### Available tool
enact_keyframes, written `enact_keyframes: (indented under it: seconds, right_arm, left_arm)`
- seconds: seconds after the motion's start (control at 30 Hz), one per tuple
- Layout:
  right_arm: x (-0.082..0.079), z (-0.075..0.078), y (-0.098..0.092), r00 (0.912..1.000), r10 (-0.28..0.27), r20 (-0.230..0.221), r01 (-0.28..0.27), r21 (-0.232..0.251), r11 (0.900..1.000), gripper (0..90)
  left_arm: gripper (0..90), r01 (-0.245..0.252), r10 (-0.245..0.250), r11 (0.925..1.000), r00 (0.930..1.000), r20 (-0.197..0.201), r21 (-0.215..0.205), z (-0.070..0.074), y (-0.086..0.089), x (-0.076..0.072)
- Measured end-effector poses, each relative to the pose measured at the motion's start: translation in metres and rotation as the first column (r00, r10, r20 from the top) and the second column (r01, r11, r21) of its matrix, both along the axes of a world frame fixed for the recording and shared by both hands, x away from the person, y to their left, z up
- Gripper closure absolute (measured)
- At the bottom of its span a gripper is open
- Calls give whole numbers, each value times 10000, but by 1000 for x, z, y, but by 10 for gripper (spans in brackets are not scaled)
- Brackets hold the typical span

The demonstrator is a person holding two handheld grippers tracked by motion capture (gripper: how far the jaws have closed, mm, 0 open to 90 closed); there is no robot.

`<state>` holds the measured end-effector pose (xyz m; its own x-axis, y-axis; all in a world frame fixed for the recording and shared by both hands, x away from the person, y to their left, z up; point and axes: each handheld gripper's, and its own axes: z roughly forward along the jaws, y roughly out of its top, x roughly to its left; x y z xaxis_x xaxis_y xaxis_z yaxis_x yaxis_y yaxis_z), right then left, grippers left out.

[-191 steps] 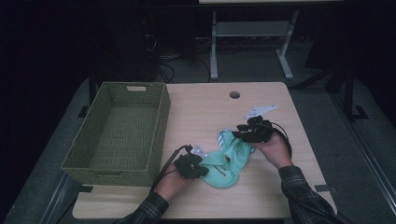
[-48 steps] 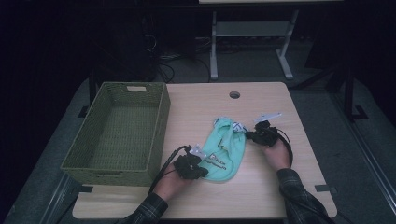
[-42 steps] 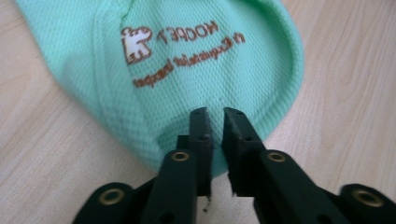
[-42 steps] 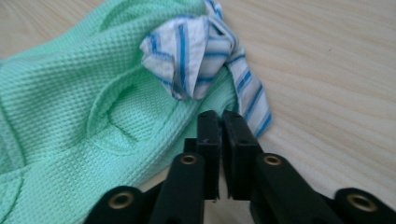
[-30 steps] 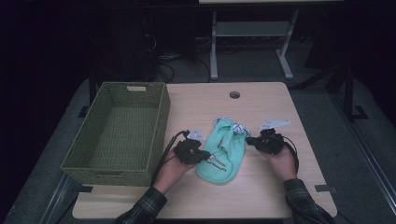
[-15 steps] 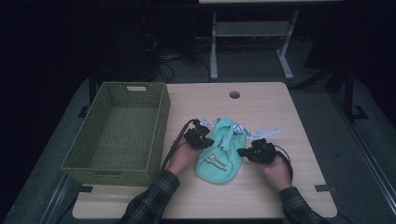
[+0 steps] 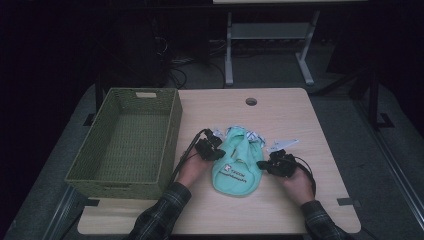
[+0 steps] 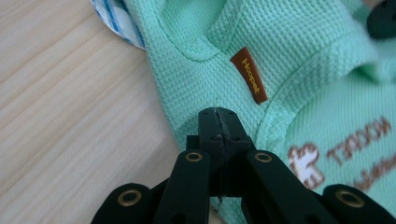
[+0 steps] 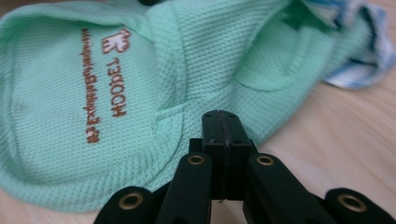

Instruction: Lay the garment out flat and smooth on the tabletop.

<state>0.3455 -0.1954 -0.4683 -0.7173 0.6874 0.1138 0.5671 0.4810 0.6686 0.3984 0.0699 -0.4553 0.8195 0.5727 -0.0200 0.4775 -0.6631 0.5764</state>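
A small mint-green garment (image 7: 237, 169) with brown lettering lies flat near the front middle of the wooden table (image 7: 285, 112). My left gripper (image 7: 219, 151) is shut, its tip resting on the garment's left edge by a sleeve seam. In the left gripper view the closed jaws (image 8: 218, 115) lie on the knit (image 8: 303, 56) just below a brown label (image 8: 250, 74). My right gripper (image 7: 261, 164) is shut too and touches the garment's right edge. In the right gripper view the shut tip (image 9: 222, 116) sits on the fabric (image 9: 93, 60). No cloth visibly stands between either pair of jaws.
A green woven basket (image 7: 175, 125), empty, stands on the left of the table. Blue-and-white striped trim (image 7: 250, 135) pokes out at the garment's far end, with a white tag (image 7: 283, 145) beside it. A round cable hole (image 7: 251, 101) lies near the far edge.
My left gripper has gone from the garment's near left side up to its far left edge. My right gripper slid nearer along the right edge. The garment now lies narrower.
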Motion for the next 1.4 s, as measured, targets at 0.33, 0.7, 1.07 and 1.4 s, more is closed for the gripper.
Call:
enact_keyframes:
  seconds: [0.33, 0.7, 1.07, 1.4]
  right_arm:
    - [4, 1, -19, 9990, -425, 101, 427, -204, 9989, 899]
    - [7, 1, -32, 9968, -765, 226, 773, -383, 9963, 898]
    - [5, 12, -33, 9961, -773, 425, 759, 336, 9965, 877]
    - [11, 30, 9, 9955, 280, 901, -360, 885, 9954, 884]
  left_arm:
    - [894, 479, -482, 9988, 9981, -383, -98, 1, 1, -21]
    - [892, 1577, -1634, 9856, 9807, -1069, -605, 0, -18, -58]
    - [844, 1612, -1712, 9810, 9811, -898, -1082, 11, -18, -58]
    - [840, 983, -1080, 9867, 9916, -705, -1295, 18, 0, -48]
